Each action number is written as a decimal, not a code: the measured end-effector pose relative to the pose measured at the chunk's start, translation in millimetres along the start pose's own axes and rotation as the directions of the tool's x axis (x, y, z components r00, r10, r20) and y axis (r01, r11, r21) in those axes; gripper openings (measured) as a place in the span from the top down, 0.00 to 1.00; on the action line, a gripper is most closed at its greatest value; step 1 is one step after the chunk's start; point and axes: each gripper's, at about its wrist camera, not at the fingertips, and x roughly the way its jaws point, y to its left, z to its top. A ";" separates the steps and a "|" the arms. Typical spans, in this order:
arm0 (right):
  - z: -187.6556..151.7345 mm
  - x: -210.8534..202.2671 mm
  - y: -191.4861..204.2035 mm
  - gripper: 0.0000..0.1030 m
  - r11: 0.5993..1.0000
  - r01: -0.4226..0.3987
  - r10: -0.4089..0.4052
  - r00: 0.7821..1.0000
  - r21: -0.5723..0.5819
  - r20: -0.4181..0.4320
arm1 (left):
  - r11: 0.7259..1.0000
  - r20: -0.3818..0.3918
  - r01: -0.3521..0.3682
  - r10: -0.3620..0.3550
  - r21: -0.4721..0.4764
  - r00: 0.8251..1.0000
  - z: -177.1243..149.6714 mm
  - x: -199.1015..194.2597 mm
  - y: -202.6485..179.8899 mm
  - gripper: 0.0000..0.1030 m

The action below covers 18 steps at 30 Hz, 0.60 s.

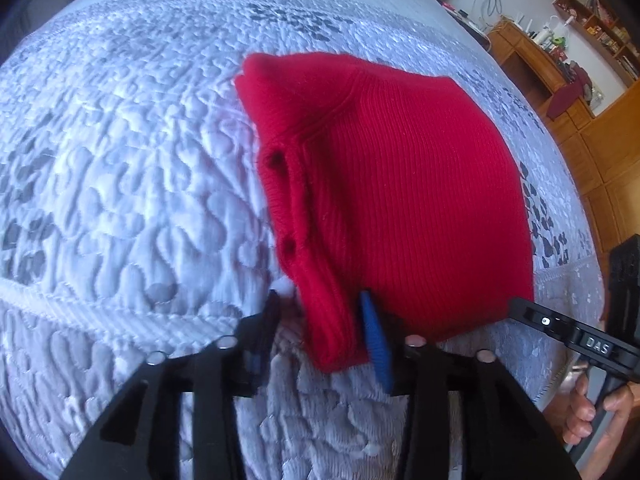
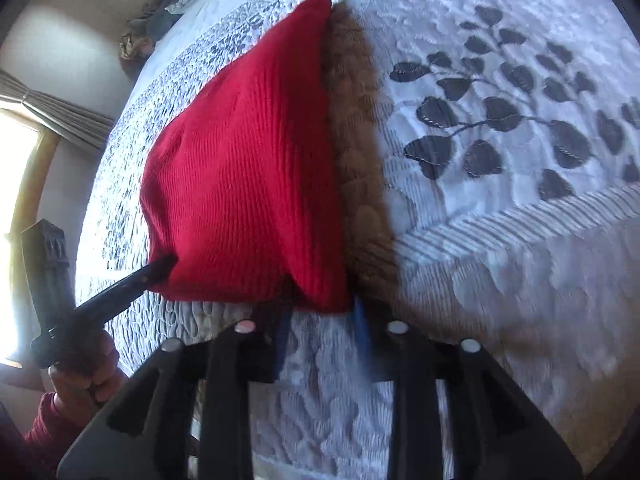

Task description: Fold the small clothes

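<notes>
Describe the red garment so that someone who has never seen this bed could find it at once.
Start from the white quilted bedspread with grey leaf patterns that covers the bed. On it, near the edge, lies the red knitted sweater, folded into a compact block. It is the only red thing on the bedspread, ribbed, with small red buttons along one folded edge.

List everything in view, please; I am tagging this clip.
sweater: one, red, folded on the bed, near edge between both grippers' fingers
bedspread: one, pale grey with dark leaves, under the sweater
shelves: wooden, cluttered, against the far wall
window: one, bright, curtained, beside the bed
left gripper: black, blue pad, astride the sweater's hem
right gripper: black, at the sweater's corner
hands: two, on the handles
</notes>
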 end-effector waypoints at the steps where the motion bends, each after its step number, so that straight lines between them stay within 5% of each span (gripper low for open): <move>1: -3.3 -4.5 2.4 0.65 1.000 0.018 -0.018 1.000 -0.008 0.010 | 1.000 0.006 -0.008 0.008 0.000 1.000 -1.2 -3.7 1.3 0.50; 4: -18.2 -19.6 10.1 0.61 0.996 0.086 -0.085 0.996 -0.035 0.030 | 1.000 0.018 -0.014 0.014 -0.007 1.000 -9.3 -16.7 3.2 0.45; 10: -49.2 -44.8 22.6 0.34 0.971 0.226 -0.220 0.972 -0.076 0.077 | 0.996 0.059 -0.086 0.084 0.027 0.995 -32.7 -45.7 2.6 0.22; 18: -77.8 -61.7 41.5 0.17 0.935 0.333 -0.318 0.940 -0.122 0.126 | 0.980 0.076 -0.178 0.172 0.086 0.982 -55.7 -77.0 -6.8 0.21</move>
